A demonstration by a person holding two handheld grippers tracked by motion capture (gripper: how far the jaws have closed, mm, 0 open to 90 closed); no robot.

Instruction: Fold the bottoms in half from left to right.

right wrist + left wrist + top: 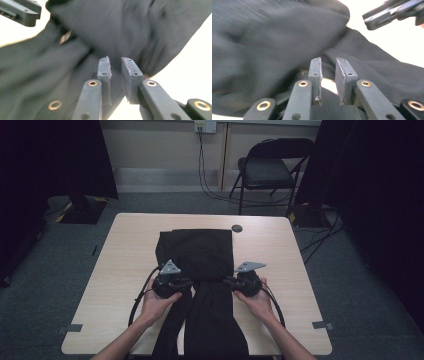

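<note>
A black garment [200, 255], seemingly trousers, lies on the pale wooden table [280, 250], its upper half folded into a block and two legs running over the near edge. My left gripper [187, 282] sits at the cloth's left edge where the fold meets the legs, pointing inward. My right gripper [227, 281] faces it from the right edge. In the left gripper view, the jaws [328, 60] stand a narrow gap apart with nothing between them, the cloth [274, 42] just beyond. In the right gripper view, the jaws [115, 58] are likewise slightly parted above the cloth [105, 27].
A small black disc [237, 228] lies on the table beyond the garment. A folding chair [270, 167] and trailing cables [210, 185] stand past the far edge. Dark curtains flank both sides. Tape marks [322, 325] sit near the front corners.
</note>
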